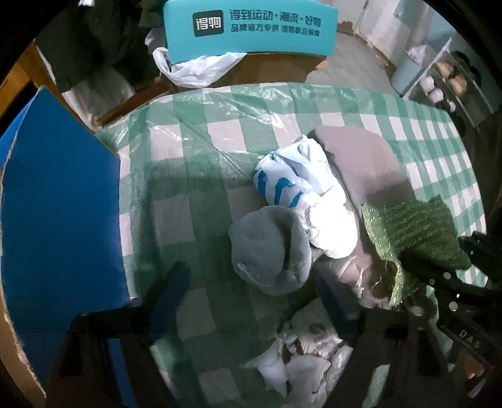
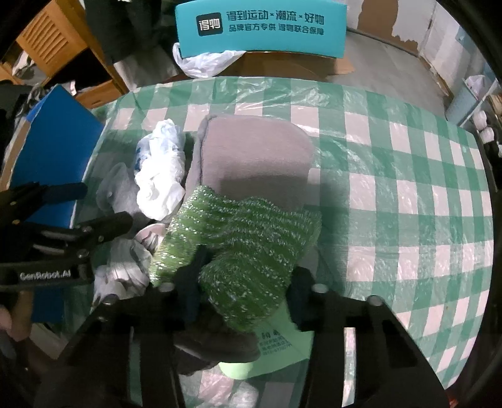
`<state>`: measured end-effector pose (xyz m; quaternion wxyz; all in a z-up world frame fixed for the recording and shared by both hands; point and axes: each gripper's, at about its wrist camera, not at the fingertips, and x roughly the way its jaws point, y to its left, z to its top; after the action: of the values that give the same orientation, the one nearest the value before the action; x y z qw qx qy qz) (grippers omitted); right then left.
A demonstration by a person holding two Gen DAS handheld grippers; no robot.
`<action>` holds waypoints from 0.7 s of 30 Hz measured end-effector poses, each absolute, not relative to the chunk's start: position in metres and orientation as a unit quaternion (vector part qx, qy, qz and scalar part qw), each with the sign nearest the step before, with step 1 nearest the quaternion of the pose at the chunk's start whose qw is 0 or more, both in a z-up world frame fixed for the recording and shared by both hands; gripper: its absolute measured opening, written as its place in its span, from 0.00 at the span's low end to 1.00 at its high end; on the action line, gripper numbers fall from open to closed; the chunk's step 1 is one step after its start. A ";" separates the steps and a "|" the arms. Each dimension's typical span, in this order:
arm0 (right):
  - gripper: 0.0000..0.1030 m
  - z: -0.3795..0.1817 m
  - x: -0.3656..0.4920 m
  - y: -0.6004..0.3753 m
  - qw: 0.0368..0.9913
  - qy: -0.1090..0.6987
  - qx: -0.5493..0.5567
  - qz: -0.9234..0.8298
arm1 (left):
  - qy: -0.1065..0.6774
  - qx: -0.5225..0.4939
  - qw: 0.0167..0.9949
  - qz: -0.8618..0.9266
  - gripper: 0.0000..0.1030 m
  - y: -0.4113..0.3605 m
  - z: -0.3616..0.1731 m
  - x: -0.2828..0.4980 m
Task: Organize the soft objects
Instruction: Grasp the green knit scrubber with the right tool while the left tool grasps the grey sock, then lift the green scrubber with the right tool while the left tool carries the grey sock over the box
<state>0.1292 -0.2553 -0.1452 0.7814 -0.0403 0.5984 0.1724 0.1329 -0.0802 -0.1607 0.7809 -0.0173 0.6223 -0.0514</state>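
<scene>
My right gripper (image 2: 241, 282) is clamped on the green sparkly cloth (image 2: 251, 238), pads pressing its near end. It lies on the grey folded cloth (image 2: 254, 157). My left gripper (image 1: 251, 298) hangs open over the grey sock (image 1: 269, 248), holding nothing. The white plastic bag (image 1: 301, 185) and crumpled wrappers (image 1: 307, 361) sit loose on the checked tablecloth (image 2: 408, 188). Looks early, nothing sorted yet.

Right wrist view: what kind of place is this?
Probably a lived-in home or storage room: a table under a green checked tablecloth, a teal printed shipping box behind it, and wooden furniture at the far left.
</scene>
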 end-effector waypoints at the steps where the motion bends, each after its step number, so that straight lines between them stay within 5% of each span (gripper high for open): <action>1: 0.33 -0.144 0.129 -0.255 0.782 0.596 -0.041 0.175 | 0.623 -0.026 0.780 -0.053 0.59 -0.079 -0.161 0.133; 8: 0.24 -0.136 0.126 -0.254 0.790 0.585 -0.041 0.181 | 0.614 -0.049 0.785 -0.070 0.23 -0.075 -0.155 0.133; 21: 0.10 -0.104 0.121 -0.254 0.808 0.555 -0.033 0.195 | 0.589 -0.009 0.805 -0.070 0.18 -0.080 -0.127 0.117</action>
<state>0.1213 -0.2541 -0.1043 0.8081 -0.0333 0.5549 0.1947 0.1172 -0.0796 -0.1268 0.8054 -0.0085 0.5885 -0.0696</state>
